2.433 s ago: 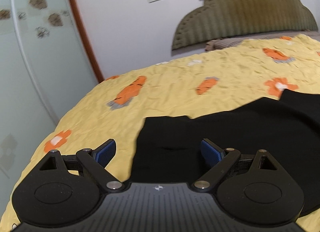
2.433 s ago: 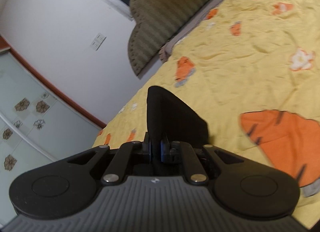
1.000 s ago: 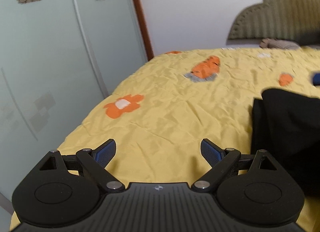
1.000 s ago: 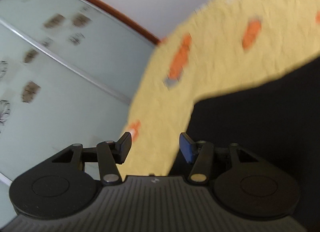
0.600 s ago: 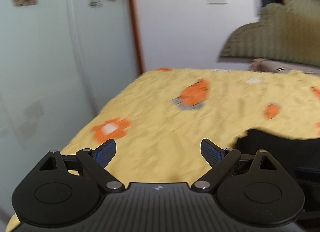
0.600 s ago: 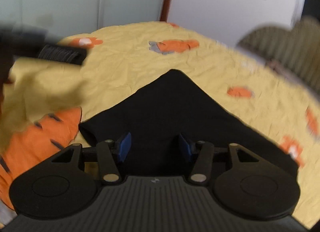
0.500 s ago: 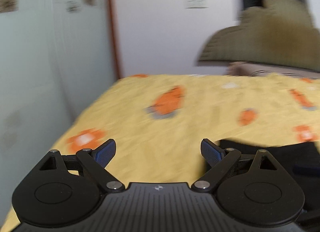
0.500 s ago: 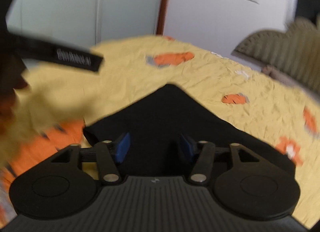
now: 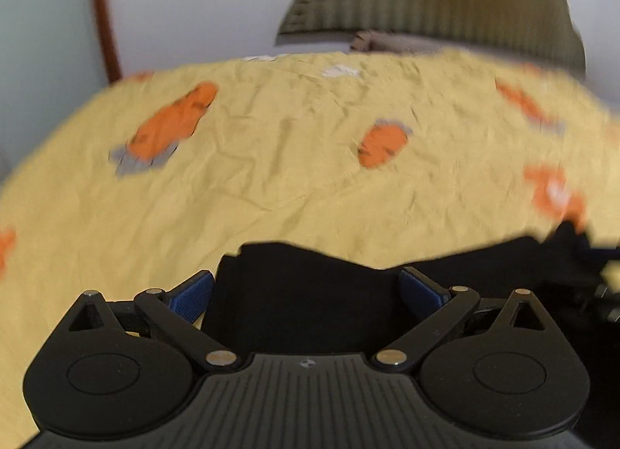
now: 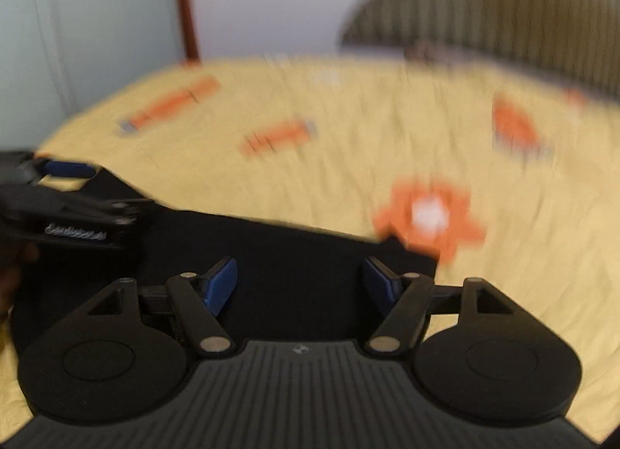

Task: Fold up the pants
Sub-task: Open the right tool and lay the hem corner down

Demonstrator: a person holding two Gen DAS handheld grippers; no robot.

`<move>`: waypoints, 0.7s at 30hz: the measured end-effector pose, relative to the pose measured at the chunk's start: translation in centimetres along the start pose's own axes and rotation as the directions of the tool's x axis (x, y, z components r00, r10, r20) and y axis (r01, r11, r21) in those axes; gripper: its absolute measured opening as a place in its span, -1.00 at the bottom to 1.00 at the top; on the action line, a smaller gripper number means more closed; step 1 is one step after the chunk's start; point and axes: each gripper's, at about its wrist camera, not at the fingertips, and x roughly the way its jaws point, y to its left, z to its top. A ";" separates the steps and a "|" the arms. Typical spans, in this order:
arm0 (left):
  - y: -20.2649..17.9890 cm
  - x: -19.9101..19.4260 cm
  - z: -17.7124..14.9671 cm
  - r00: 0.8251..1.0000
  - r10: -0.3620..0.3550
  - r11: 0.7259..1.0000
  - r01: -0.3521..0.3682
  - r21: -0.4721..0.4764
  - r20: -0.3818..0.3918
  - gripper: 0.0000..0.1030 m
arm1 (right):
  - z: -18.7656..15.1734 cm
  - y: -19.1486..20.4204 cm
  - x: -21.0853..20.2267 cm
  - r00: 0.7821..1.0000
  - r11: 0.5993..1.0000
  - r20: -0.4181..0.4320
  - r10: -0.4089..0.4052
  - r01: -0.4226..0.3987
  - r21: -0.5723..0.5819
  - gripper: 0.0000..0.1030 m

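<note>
A: Item one, the black fabric pants (image 9: pixel 302 305), location?

B: Lying flat on the yellow bedspread with orange carrot and flower prints (image 9: pixel 294 162). Both tools now face one long edge of them.

A: Change since the last entry?

B: 2.4 s ago the right gripper (image 10: pixel 298 286) pinched a raised corner of the cloth. Now its blue pads stand wide apart and empty. The left gripper (image 9: pixel 306 292), open throughout, has swung back from bare bedspread to the pants; nothing held. Judgement: one fold is laid down, and the next grasp is being lined up.

A: Labels, writing?

B: White lettering on the left tool's side in the right view, too blurred to read; possibly a brand name.
</note>
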 end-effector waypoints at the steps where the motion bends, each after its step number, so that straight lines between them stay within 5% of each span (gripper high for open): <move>1: 0.8 -1.1 0.0 1.000 -0.006 0.999 0.007 -0.033 0.016 0.97 | -0.2 -0.6 0.4 1.000 1.000 0.003 0.014 -0.015 0.019 0.41; 5: 2.2 -4.7 -1.3 0.995 0.056 0.998 -0.058 0.015 0.085 0.97 | -1.1 0.4 -3.1 0.995 0.998 0.073 -0.062 0.063 -0.008 0.44; 8: 2.0 -5.7 -3.5 0.995 0.068 0.990 -0.076 0.116 0.070 0.97 | -3.3 2.1 -6.6 0.992 0.998 0.127 0.012 -0.005 -0.055 0.73; 10: 1.8 -6.3 -5.2 0.993 0.067 0.985 -0.081 0.153 0.101 0.98 | -4.8 3.9 -7.6 0.993 0.991 0.103 0.060 -0.047 -0.126 0.82; 13: 1.7 -7.9 -6.0 0.984 0.107 0.978 -0.130 0.161 0.145 0.98 | -7.5 6.0 -6.9 0.998 0.969 0.056 -0.007 0.020 -0.246 0.89; 16: 1.5 -10.3 -6.8 0.963 0.134 0.965 -0.181 0.191 0.235 0.97 | -7.4 5.7 -7.5 0.996 0.982 0.087 -0.032 0.047 -0.182 0.90; 21: 1.6 -9.1 -7.6 0.972 0.159 0.964 -0.191 0.186 0.173 0.98 | -7.1 6.3 -8.9 0.988 0.982 0.155 -0.021 0.050 -0.183 1.00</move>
